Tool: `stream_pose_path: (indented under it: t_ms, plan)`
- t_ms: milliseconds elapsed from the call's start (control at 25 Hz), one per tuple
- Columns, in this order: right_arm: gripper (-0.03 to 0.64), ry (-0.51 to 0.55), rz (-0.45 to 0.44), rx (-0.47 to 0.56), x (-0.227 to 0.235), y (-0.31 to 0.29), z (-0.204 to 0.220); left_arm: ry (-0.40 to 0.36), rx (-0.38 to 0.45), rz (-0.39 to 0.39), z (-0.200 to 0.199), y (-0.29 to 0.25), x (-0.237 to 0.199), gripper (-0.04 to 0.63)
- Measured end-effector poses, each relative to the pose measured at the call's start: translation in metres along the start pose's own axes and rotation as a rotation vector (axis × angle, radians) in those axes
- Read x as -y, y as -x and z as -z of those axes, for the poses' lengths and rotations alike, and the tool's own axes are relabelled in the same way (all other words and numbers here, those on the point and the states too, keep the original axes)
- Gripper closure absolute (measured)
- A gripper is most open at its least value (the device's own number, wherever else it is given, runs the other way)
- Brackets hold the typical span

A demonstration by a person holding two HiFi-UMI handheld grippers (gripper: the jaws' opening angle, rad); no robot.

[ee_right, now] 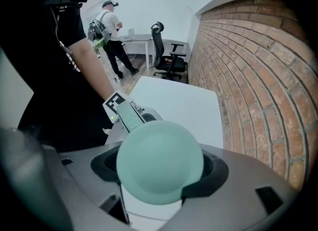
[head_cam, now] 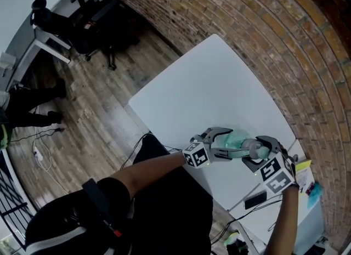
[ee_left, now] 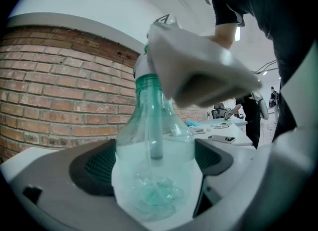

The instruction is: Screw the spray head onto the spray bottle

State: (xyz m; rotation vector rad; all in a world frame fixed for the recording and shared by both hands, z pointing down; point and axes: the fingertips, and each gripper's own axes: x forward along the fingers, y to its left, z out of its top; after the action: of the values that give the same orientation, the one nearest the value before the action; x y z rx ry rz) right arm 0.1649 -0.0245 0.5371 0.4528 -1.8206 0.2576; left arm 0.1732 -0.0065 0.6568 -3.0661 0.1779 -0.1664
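clear, teal-tinted plastic spray bottle (ee_left: 155,125) is held in the air over the near corner of the white rectangular table (head_cam: 208,89), its rounded body pinched between the two dark ribbed pads of the left gripper (ee_left: 154,165), whose jaws are closed against its sides. a thin tube (ee_left: 155,140) runs down inside it from the neck. the white spray head with a mint-green collar and a domed mint-green top (ee_right: 159,150) sits on the bottle's neck, and the right gripper (ee_right: 160,168) has its jaws clamped around that head; how far the collar is threaded on cannot be told. seen from the head view, the bottle stretches across between the two grippers, both just above the table's near edge, each carried on a bare forearm. the left gripper's marker cube (ee_right: 116,103) shows beyond the dome in the right gripper view. a red brick wall (head_cam: 263,34) runs along the table's far side, and wood-plank floor (head_cam: 93,106) lies off its other side. a black office chair (head_cam: 96,21) stands past the table's far end, by another white desk. a dark phone (head_cam: 255,199) lies on a neighbouring desk just beside the table's near corner.
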Motion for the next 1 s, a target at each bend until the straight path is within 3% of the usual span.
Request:
stream_pose_path:
  t_ms: [640,1000]
  plan:
    - [0.313,-0.319,0.084,-0.003,0.007,-0.001,0.006,0.005,-0.012,0.016,0.001,-0.001,0.001,0.115]
    - [0.313,-0.373,0.097,0.007,0.012,0.002,0.007,0.008,-0.048,0.038,0.002,-0.006,-0.001,0.115]
